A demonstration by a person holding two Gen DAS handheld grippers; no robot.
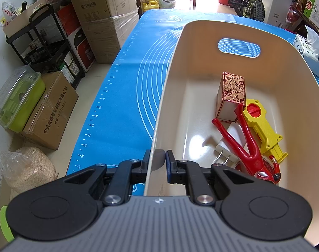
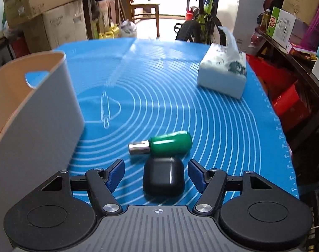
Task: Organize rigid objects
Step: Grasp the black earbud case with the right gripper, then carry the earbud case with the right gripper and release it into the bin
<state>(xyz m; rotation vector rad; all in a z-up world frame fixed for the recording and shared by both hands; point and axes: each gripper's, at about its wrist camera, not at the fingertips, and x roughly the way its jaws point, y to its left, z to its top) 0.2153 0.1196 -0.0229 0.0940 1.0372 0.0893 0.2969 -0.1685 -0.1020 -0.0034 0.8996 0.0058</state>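
Two grippers are at work on the blue mat (image 2: 180, 96). The left gripper (image 1: 157, 160) pinches the near wall of the cream bin (image 1: 201, 42), one finger outside and one inside. Inside the bin lie a patterned red box (image 1: 231, 91), a yellow toy (image 1: 262, 126), a red slingshot (image 1: 243, 138) and a white plug (image 1: 226, 151). The right gripper (image 2: 156, 173) has its fingers wide apart, on either side of a black case (image 2: 163, 177) on the mat. A green bottle (image 2: 165, 142) lies on its side, touching the case. A tissue pack (image 2: 222, 73) sits farther back.

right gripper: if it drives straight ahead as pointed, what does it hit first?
The black case, which already lies between the open right gripper's fingers. Just beyond it lies the green bottle; they look close or touching, depth unclear.
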